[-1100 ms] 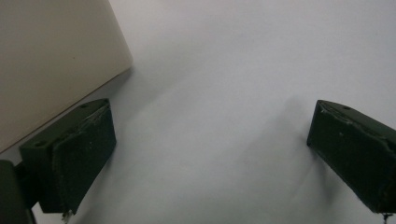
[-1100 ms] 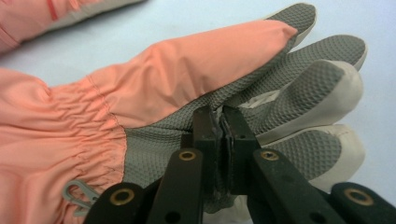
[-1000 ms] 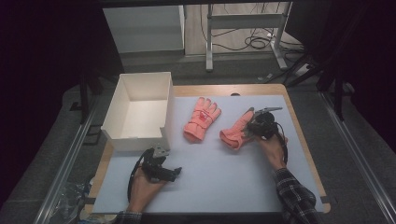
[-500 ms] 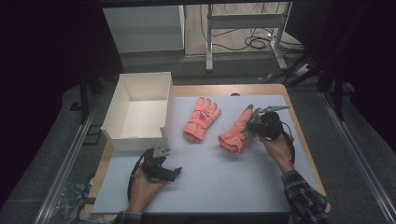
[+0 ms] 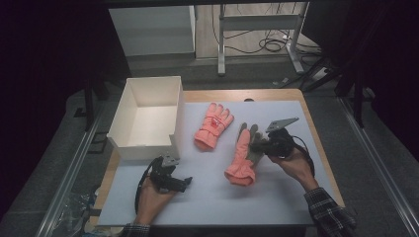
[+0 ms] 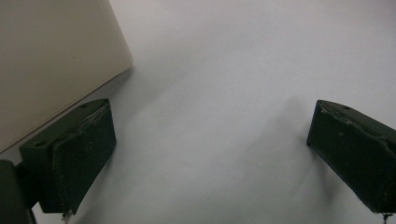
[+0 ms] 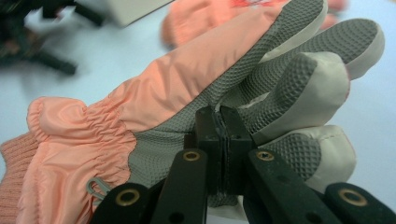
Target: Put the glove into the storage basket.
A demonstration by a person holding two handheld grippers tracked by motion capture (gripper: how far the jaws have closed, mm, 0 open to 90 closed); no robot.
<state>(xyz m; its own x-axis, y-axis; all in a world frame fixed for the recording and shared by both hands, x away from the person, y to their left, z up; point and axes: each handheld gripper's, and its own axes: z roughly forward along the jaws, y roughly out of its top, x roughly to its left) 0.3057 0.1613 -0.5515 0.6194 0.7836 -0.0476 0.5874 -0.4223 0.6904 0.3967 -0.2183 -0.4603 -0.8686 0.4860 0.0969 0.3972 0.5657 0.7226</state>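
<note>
On the white mat, right of centre, the right gripper has its jaws pinched tight on the grey palm fabric of a pink glove; the right gripper view shows the fabric caught between the closed pads, the cuff hanging toward the person. A second pink glove lies flat just beyond it, beside the white box. Near that box's front corner, the left gripper rests with jaws spread wide, holding nothing.

Left hand-held gripper jaws wide; right hand-held gripper clamped, raised.
</note>
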